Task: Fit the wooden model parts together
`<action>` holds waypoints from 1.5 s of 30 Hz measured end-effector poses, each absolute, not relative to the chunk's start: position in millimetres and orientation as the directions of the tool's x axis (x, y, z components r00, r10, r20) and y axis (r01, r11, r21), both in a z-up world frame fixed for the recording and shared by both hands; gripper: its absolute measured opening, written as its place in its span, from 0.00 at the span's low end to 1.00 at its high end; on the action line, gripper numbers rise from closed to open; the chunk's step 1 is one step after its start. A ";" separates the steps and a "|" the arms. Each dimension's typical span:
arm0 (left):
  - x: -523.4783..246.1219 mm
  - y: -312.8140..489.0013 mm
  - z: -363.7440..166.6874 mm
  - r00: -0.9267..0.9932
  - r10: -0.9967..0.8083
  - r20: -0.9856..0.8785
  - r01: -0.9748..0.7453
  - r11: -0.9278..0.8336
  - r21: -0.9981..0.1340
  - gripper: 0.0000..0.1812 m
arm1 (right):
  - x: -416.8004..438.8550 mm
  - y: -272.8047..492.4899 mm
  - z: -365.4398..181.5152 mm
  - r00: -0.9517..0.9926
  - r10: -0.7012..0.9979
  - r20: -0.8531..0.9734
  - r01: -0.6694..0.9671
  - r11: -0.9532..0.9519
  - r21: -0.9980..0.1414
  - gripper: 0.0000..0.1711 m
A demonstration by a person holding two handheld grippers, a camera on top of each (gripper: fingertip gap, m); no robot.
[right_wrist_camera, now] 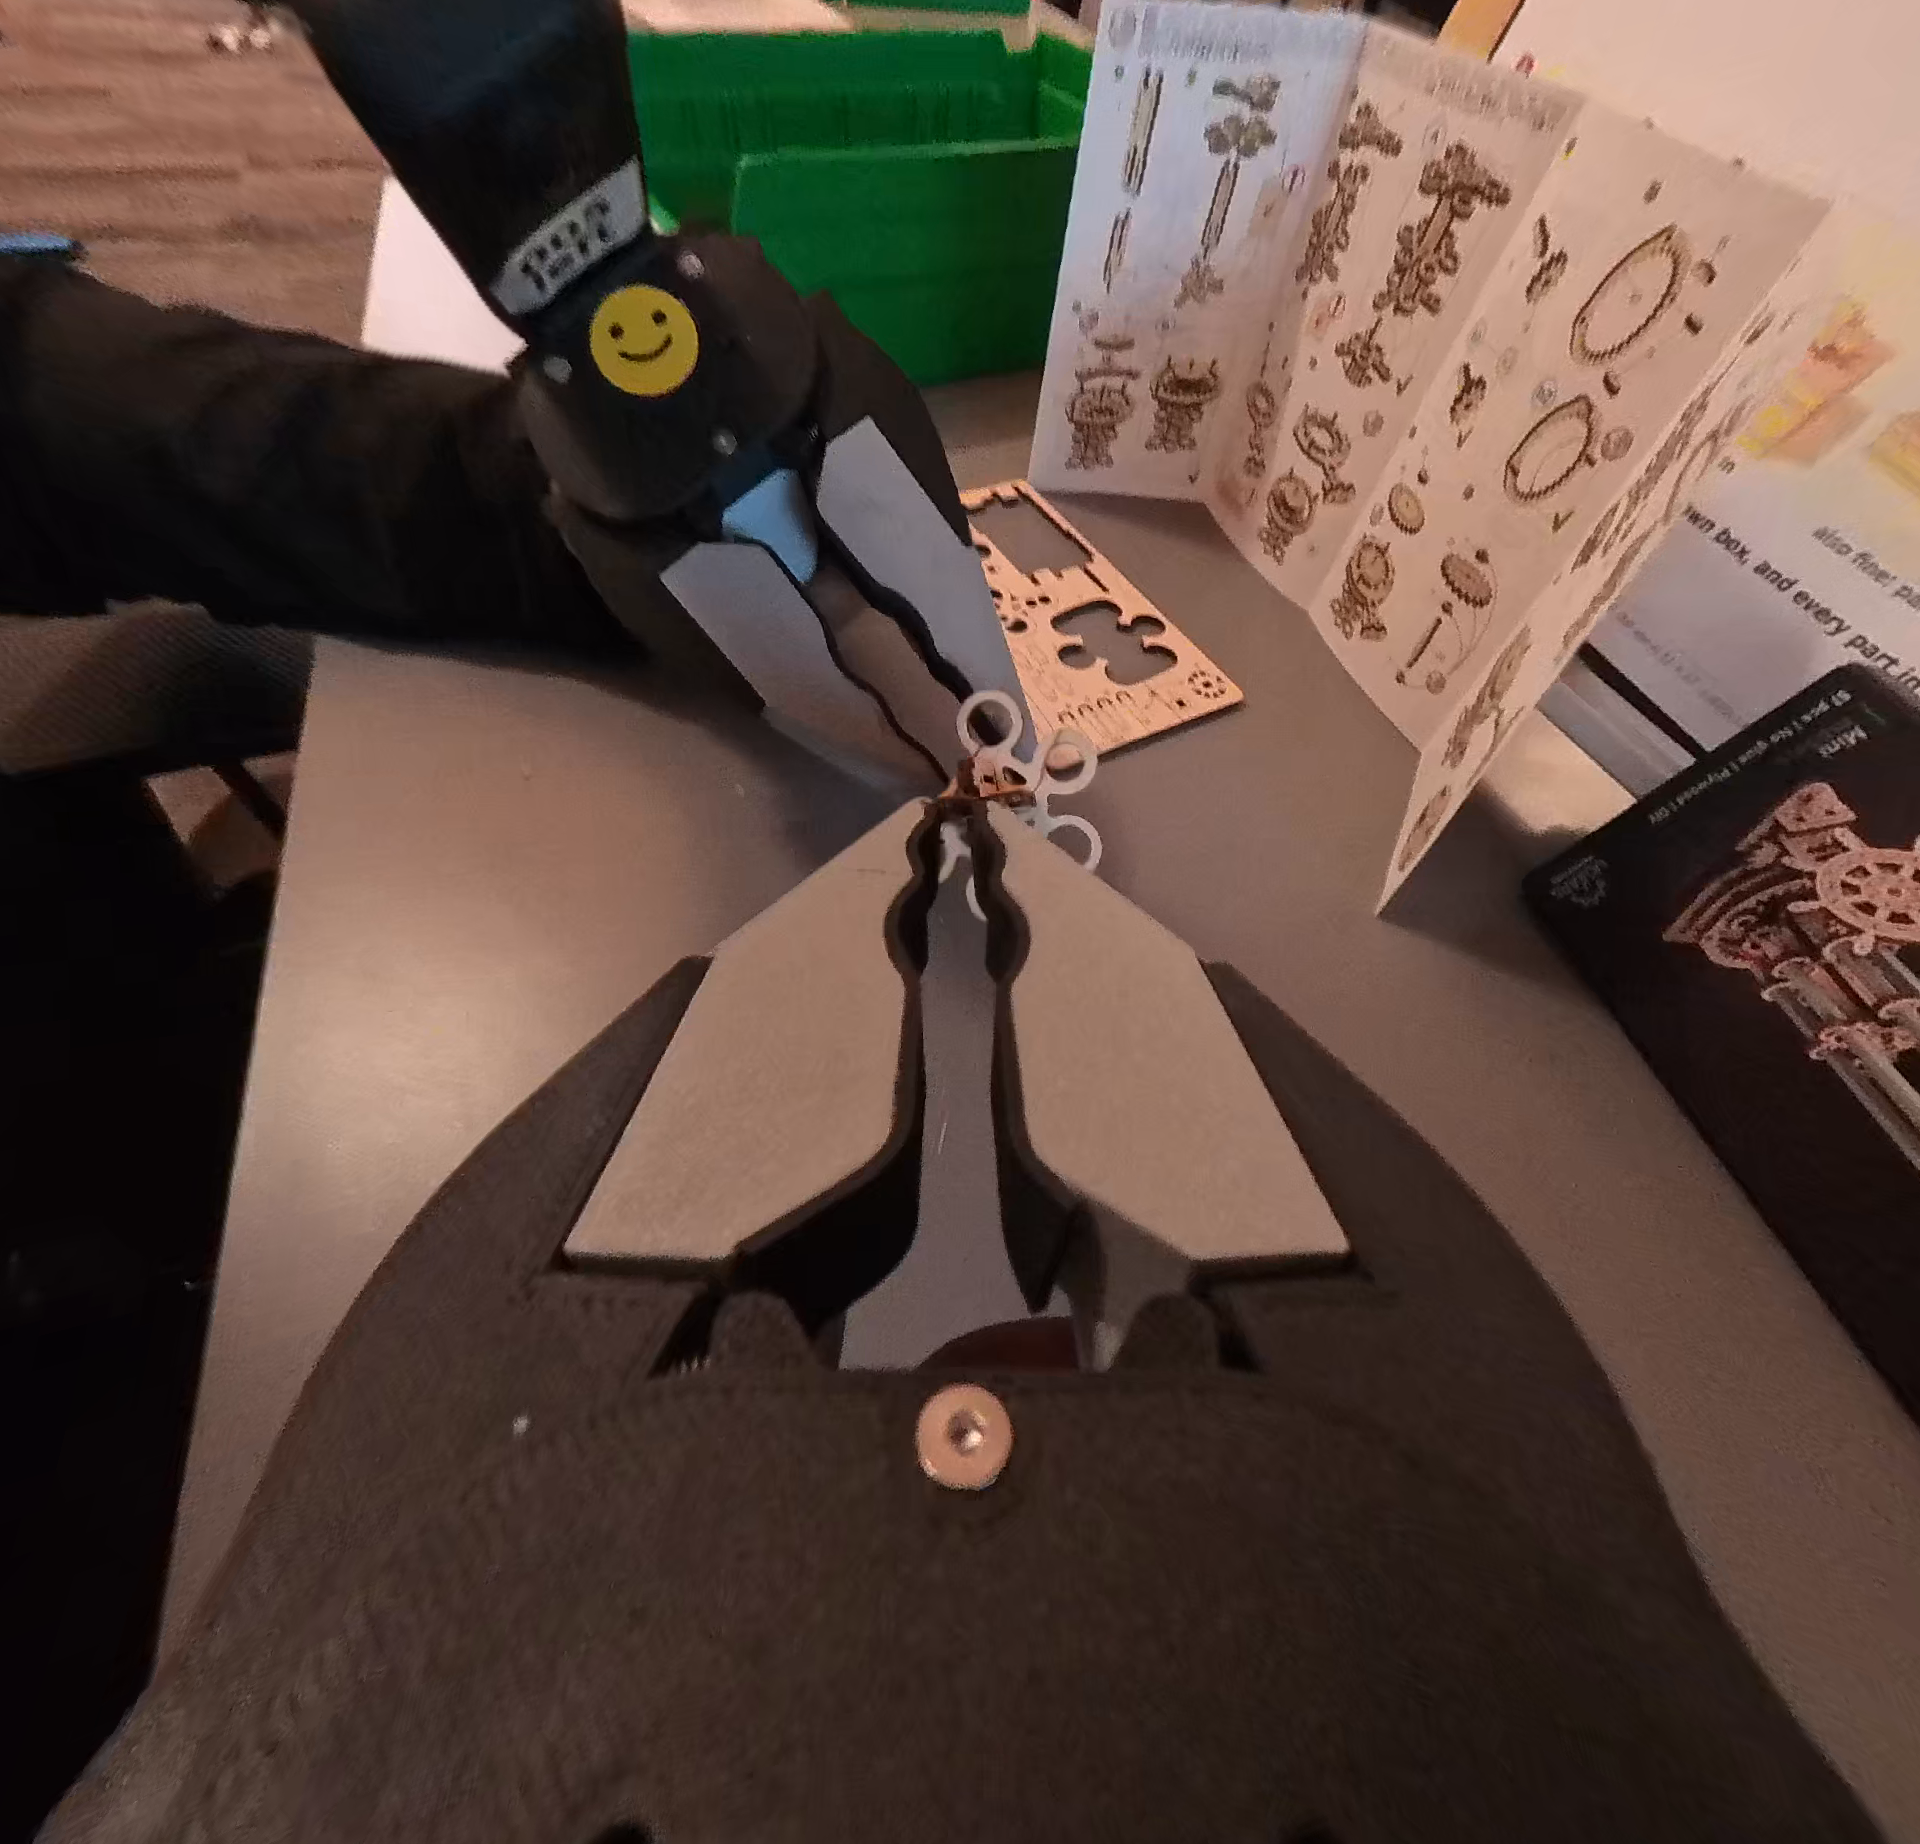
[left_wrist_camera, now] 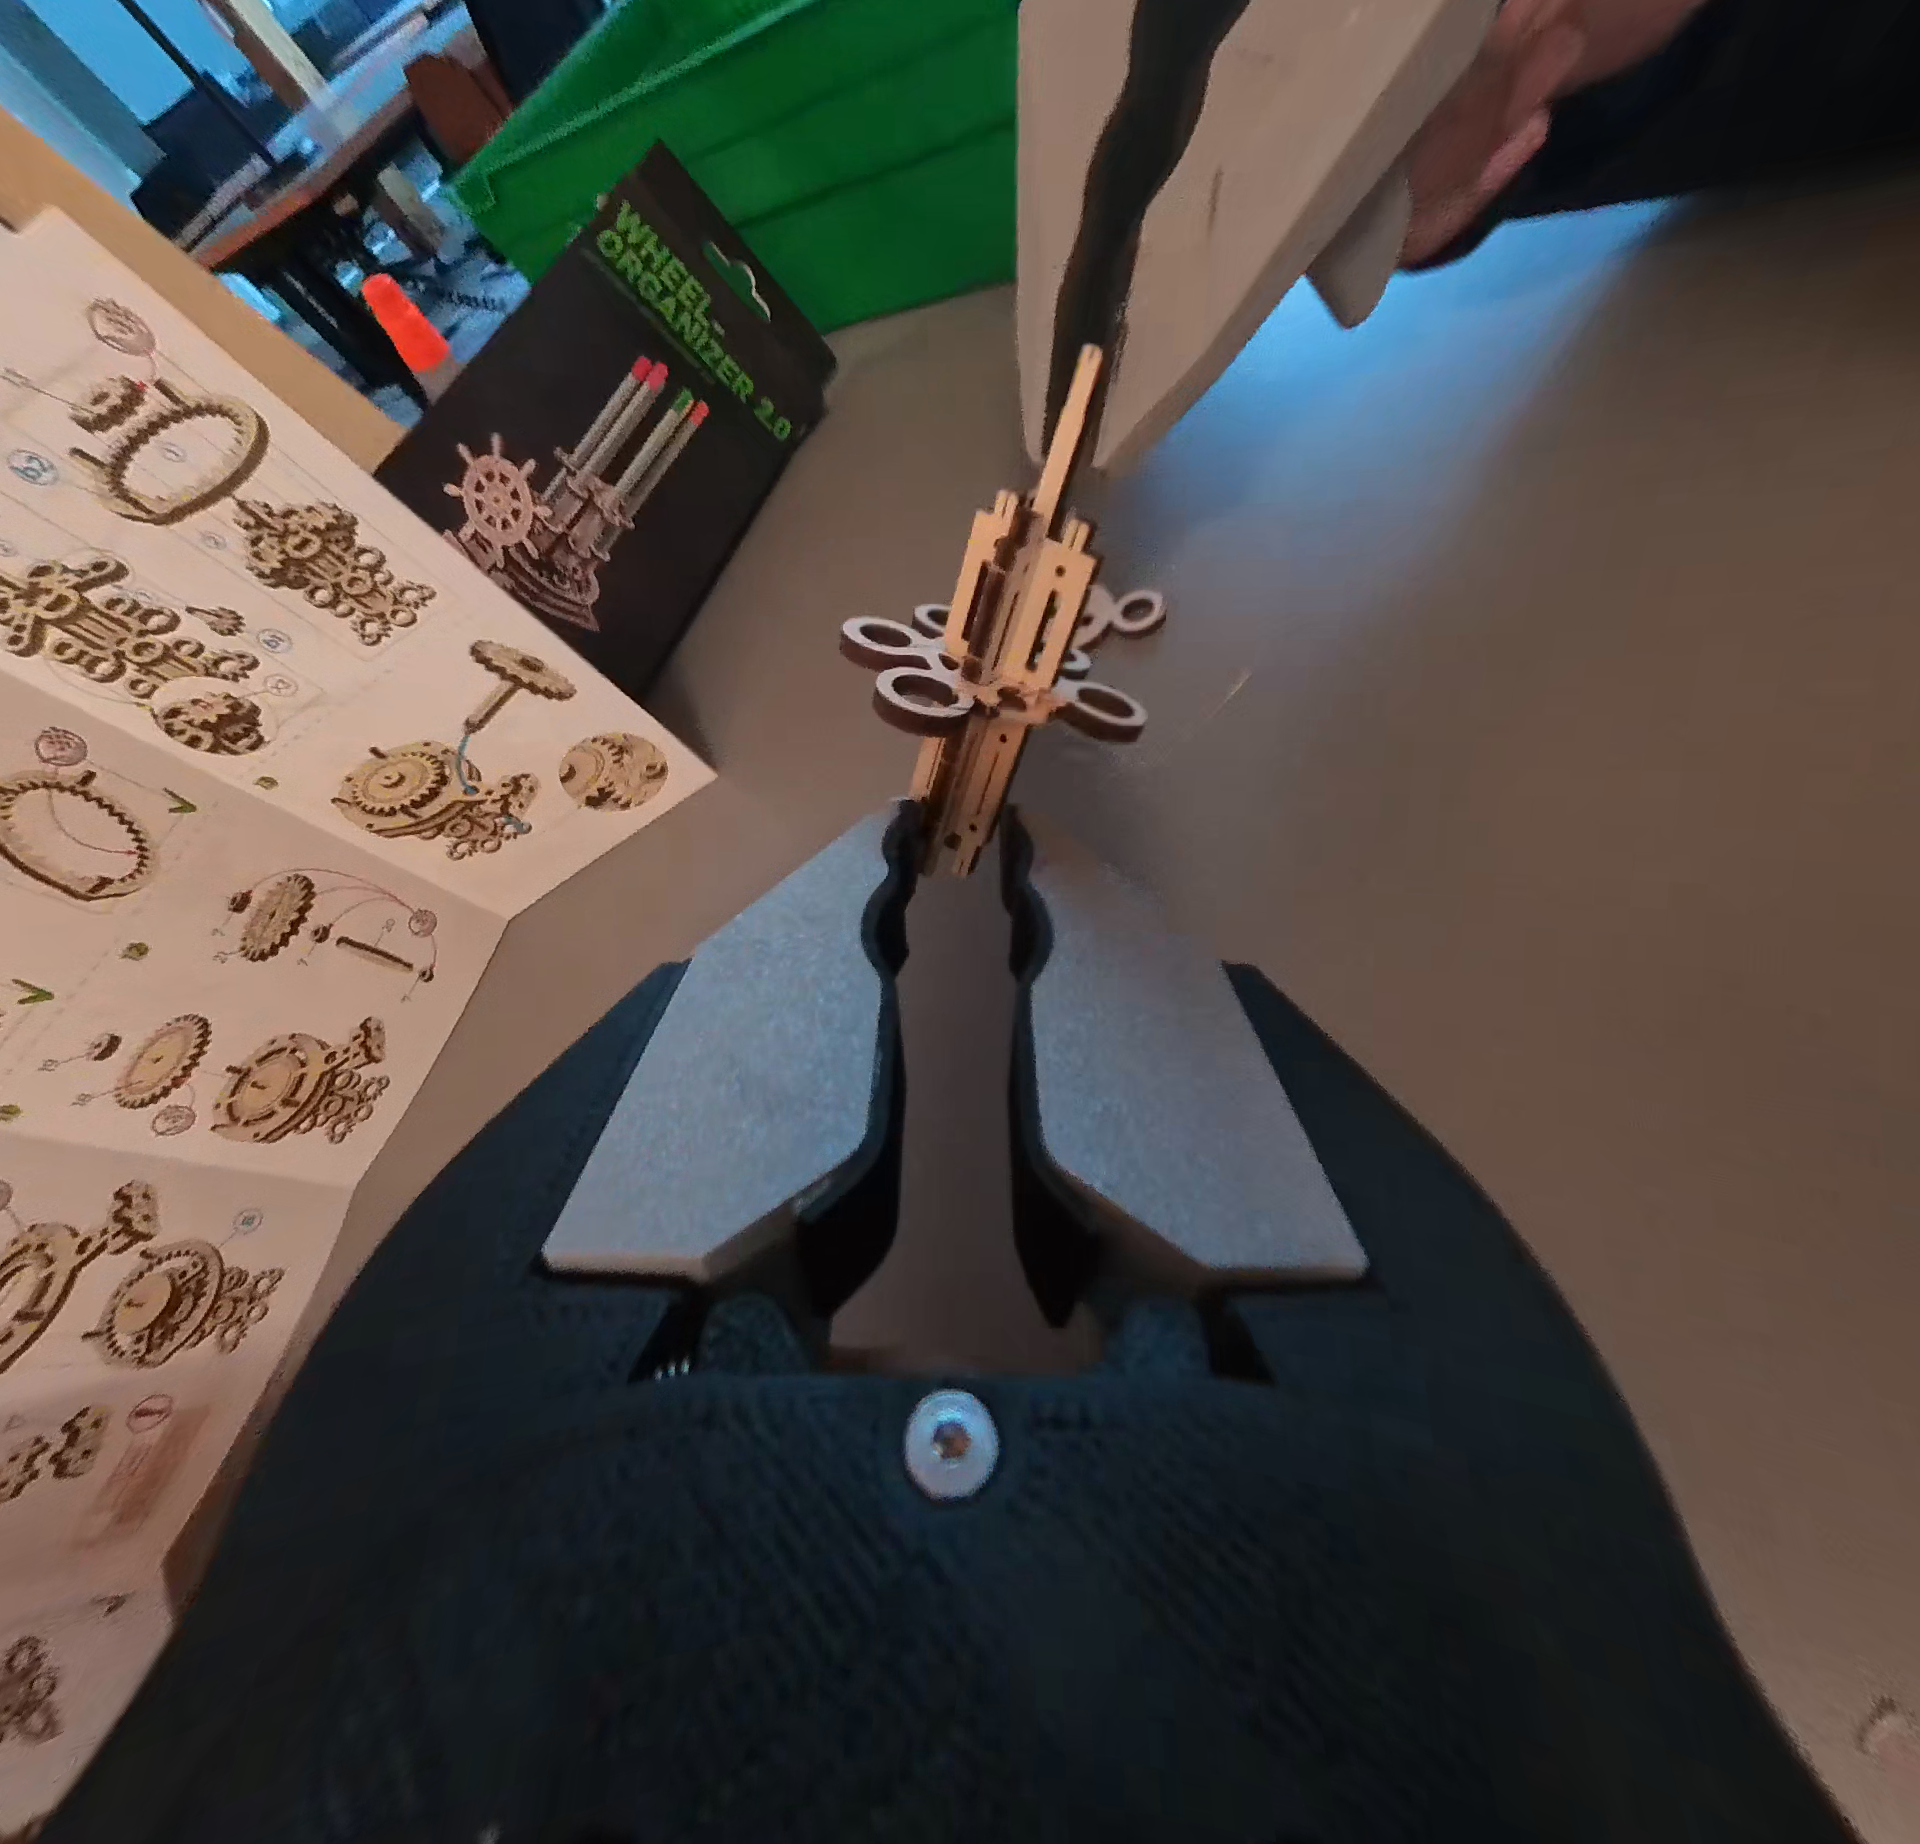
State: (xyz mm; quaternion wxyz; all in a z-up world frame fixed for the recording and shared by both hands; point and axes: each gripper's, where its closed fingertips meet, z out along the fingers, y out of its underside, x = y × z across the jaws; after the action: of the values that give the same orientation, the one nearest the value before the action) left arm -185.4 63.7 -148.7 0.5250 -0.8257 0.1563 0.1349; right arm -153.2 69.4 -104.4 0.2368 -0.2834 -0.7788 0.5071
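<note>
Plywood column pinched at both ends

Pale laser-cut wood forms a slim column (left_wrist_camera: 1003, 641) with a ringed collar (left_wrist_camera: 914, 698), held above the grey table (left_wrist_camera: 1455, 859). Its lower end is clamped between the left gripper (left_wrist_camera: 961, 838) tips; its top strip is nipped by the right gripper (right_wrist_camera: 961, 807). A fold-out instruction sheet (left_wrist_camera: 208, 755), a black box (left_wrist_camera: 623, 423) and a green bin (left_wrist_camera: 831, 132) are seen behind

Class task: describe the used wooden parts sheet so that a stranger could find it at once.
Start at the green bin behind the grey table. Before it stands a folded instruction leaflet; left of its foot lies the parts sheet, the only flat plywood panel with cut-out holes.
</note>
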 end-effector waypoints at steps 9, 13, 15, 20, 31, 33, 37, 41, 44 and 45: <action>-168.7 65.1 -121.6 0.957 -0.150 -0.249 -0.279 -0.238 -0.930 0.07 | -142.3 60.4 -69.2 -0.777 0.626 -0.059 0.167 0.115 -0.979 0.03; -156.3 61.7 -104.3 0.946 -0.192 -0.263 -0.288 -0.119 -0.950 0.06 | -137.4 66.3 -50.5 -0.787 0.615 -0.055 0.107 0.048 -0.993 0.08; -148.7 57.6 -91.0 0.925 -0.196 -0.326 -0.337 -0.028 -0.941 0.06 | -130.3 68.7 -37.1 -0.802 0.595 -0.046 0.061 0.006 -0.998 0.08; -133.0 46.6 -67.0 0.874 -0.178 -0.453 -0.434 0.135 -0.891 0.06 | -107.8 66.1 -15.2 -0.858 0.514 -0.008 -0.024 -0.054 -0.998 0.06; -118.4 33.7 -42.5 0.812 -0.114 -0.572 -0.523 0.292 -0.800 0.06 | -85.5 61.4 -17.7 -0.894 0.436 0.100 -0.101 0.021 -0.995 0.07; -119.4 35.1 -44.1 0.798 -0.094 -0.595 -0.552 0.281 -0.785 0.06 | -86.4 58.2 -24.7 -0.893 0.435 0.117 -0.101 0.059 -0.993 0.07; -117.6 38.0 -49.1 0.763 -0.079 -0.642 -0.607 0.255 -0.752 0.06 | -89.3 52.9 -40.6 -0.884 0.439 0.164 -0.109 0.148 -0.983 0.08; -116.6 39.0 -51.5 0.752 -0.081 -0.654 -0.622 0.240 -0.745 0.06 | -94.1 51.6 -48.3 -0.871 0.455 0.185 -0.108 0.189 -0.976 0.09; -121.2 41.1 -50.3 0.808 -0.097 -0.581 -0.553 0.215 -0.805 0.06 | -105.4 56.7 -51.2 -0.840 0.510 0.186 -0.093 0.202 -0.975 0.11; -127.1 43.4 -48.3 0.855 -0.099 -0.510 -0.485 0.199 -0.852 0.06 | -109.8 58.7 -53.3 -0.831 0.527 0.178 -0.078 0.206 -0.975 0.12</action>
State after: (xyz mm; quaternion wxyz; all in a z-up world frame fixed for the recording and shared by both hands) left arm -127.1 43.4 -48.3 0.7374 -0.6193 0.2358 0.1307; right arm -109.8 58.7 -53.3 0.2475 -0.1527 -0.7361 0.6111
